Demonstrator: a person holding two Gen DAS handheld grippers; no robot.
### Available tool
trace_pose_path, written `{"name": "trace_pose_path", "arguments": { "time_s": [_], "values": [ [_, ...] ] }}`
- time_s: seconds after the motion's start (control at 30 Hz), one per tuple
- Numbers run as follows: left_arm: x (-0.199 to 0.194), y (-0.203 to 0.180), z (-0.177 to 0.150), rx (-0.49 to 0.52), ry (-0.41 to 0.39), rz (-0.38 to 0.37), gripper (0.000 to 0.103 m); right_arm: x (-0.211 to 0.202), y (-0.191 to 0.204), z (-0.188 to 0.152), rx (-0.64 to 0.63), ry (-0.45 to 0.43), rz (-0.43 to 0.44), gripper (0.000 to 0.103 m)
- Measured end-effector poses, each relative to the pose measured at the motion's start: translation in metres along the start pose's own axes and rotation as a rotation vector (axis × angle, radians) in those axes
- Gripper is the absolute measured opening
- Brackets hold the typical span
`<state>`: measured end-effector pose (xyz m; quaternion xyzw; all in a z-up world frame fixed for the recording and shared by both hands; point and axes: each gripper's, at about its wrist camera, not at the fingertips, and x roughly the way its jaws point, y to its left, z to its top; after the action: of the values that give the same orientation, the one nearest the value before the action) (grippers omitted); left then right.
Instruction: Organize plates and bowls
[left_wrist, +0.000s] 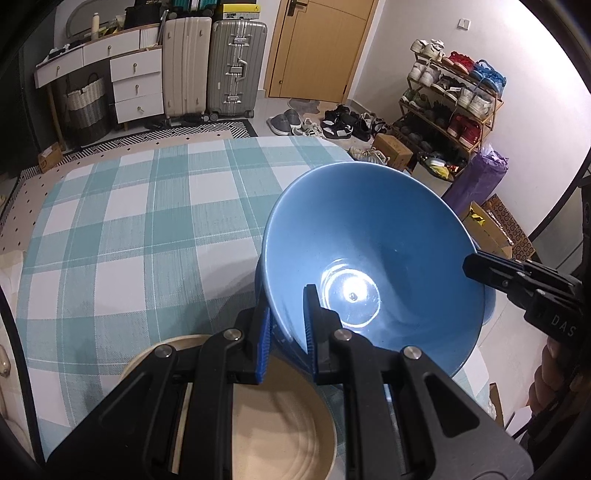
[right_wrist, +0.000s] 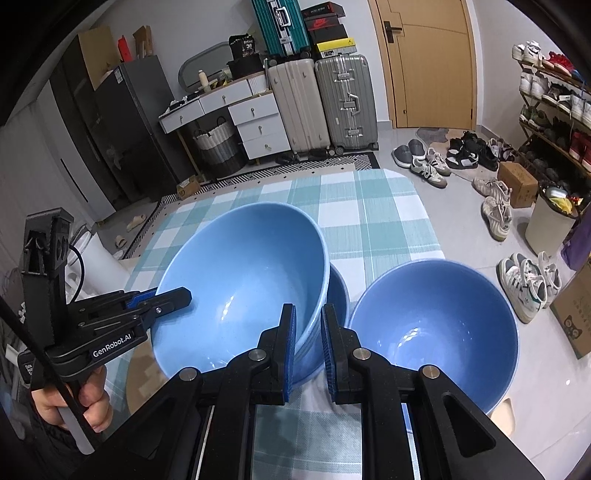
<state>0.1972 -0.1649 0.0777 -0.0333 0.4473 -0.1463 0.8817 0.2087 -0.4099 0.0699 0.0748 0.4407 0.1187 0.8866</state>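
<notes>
**Blue bowl carried two-handed, nesting next**

Blue-padded left gripper (left_wrist: 288, 339) clamped on near rim of glossy blue ceramic bowl (left_wrist: 369, 266); right gripper (right_wrist: 308, 347) clamped on opposite rim. Held tilted above second blue bowl (right_wrist: 341, 291) on checked teal-and-white tablecloth (left_wrist: 147, 229). Probably lowering to nest: needs levelling, centring, then release. Beige ridged plate (left_wrist: 280, 424) nearest left, third blue bowl (right_wrist: 436, 325) just right. Shoes and suitcases far beyond, clear of the path.

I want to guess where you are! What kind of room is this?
Probably the entry area of someone's home: a shoe rack full of shoes, suitcases beside a wooden door, and a table with a checked cloth.
</notes>
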Motion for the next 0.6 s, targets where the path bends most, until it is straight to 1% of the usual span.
{"name": "trace_pose_path", "arguments": {
  "time_s": [0.43,0.6],
  "values": [
    [0.025,0.001,-0.006,0.022,0.012,0.027,0.012,0.018,-0.010,-0.010,0.001,0.025,-0.014,0.014],
    [0.036,0.001,-0.008,0.040,0.013,0.057,0.012,0.025,-0.011,-0.012,-0.005,0.037,-0.024,0.014]
  ]
}}
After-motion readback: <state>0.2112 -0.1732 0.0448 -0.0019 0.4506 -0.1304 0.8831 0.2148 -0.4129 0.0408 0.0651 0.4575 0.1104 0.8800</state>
